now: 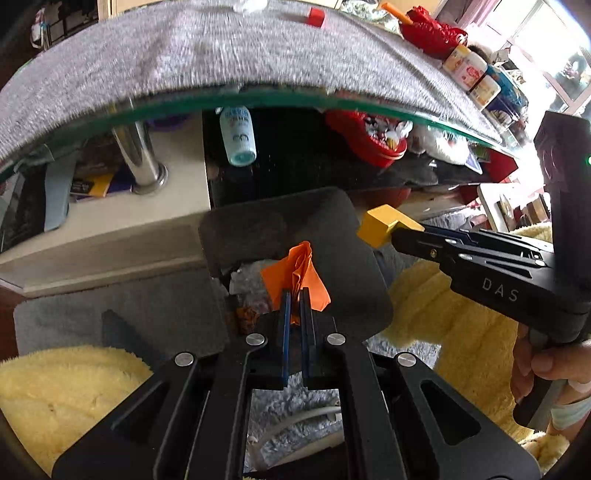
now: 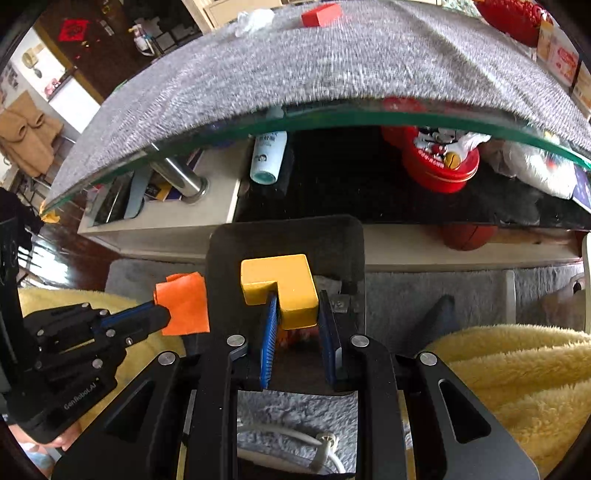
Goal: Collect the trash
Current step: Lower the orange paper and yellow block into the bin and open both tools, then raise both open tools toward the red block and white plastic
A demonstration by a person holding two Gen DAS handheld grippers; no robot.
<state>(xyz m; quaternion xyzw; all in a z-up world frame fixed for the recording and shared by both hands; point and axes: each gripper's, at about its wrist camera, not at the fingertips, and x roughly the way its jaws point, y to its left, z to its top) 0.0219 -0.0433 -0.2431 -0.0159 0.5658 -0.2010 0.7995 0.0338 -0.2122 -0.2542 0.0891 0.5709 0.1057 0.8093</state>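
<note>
- The left gripper [image 1: 294, 299] pinches an orange scrap [image 1: 295, 275] over the open black bin [image 1: 369, 266].
- The right gripper [image 2: 299, 317] clamps a yellow block [image 2: 284, 284] above it.
- Some rubbish already lies inside the bin.
- A red block [image 2: 321, 14] and clear wrapper [image 2: 255, 18] remain on the table [image 2: 332, 66].

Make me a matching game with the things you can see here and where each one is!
Things:
1. orange paper
2. yellow block
3. red block
4. red round tin

Places:
A. on the grey mat on top of the table
B. on the shelf under the glass tabletop
C. pinched in the left gripper
D. held in the right gripper, over the black bin

Pairs: 1-C, 2-D, 3-A, 4-B
</note>
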